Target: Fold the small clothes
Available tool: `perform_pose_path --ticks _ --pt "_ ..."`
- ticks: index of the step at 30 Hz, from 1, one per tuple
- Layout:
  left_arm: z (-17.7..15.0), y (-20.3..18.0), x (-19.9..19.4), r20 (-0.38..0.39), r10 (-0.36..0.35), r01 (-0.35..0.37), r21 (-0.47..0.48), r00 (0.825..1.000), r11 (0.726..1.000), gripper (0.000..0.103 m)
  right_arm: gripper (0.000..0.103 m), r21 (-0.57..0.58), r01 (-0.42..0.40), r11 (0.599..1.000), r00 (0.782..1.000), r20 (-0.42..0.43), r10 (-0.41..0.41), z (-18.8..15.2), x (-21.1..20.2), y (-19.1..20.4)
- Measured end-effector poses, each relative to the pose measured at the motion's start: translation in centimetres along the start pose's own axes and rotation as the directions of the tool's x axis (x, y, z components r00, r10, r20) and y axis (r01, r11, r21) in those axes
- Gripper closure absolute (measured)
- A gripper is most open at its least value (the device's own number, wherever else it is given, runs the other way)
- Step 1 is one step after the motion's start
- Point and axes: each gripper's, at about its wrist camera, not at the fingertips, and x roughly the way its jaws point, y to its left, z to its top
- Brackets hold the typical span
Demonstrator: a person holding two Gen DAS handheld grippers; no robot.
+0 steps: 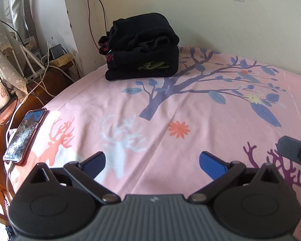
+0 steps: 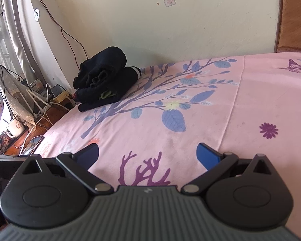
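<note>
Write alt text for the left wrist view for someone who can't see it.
A stack of folded dark clothes sits at the far side of a pink printed bedsheet, near the wall. The left gripper hovers in the foreground, jaws open and empty. A phone lies at the sheet's left edge.

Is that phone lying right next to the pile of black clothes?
No, the phone lies at the near left edge of the pink bedsheet, far from the pile of black clothes by the wall.

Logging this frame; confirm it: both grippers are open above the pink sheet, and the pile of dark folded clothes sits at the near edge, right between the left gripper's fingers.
Wrong place. The pile of dark folded clothes sits at the far side of the pink sheet, by the wall, clear of the left gripper, as the left wrist view shows. Both grippers, the right gripper too, are open.
</note>
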Motion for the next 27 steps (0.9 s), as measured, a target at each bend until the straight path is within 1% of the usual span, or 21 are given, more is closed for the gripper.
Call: perform_pose_path --ticks 4,10,14,21,27 --pt "-0.07 -0.26 0.24 -0.022 -0.021 0.021 0.001 1.000 1.000 0.000 0.000 0.008 0.001 1.000 1.000 -0.003 -0.001 0.01 0.01 -0.07" --pt "-0.06 -0.10 0.48 -0.040 -0.021 0.021 -0.005 0.999 1.000 0.000 0.000 -0.002 0.001 1.000 1.000 -0.002 -0.001 0.01 -0.04 0.02" --pt "-0.06 -0.11 0.27 -0.032 -0.021 0.020 -0.004 0.999 1.000 0.000 0.000 -0.002 0.002 1.000 1.000 -0.001 -0.002 0.00 -0.03 0.03" --pt "0.02 -0.16 0.19 -0.042 -0.031 0.031 -0.006 0.999 1.000 0.000 0.000 -0.004 -0.001 1.000 1.000 -0.003 0.001 0.02 -0.04 -0.05" --pt "0.11 0.56 0.29 -0.039 -0.005 0.003 -0.027 0.999 1.000 0.000 0.000 -0.003 0.000 1.000 1.000 -0.003 0.000 0.01 -0.05 -0.02"
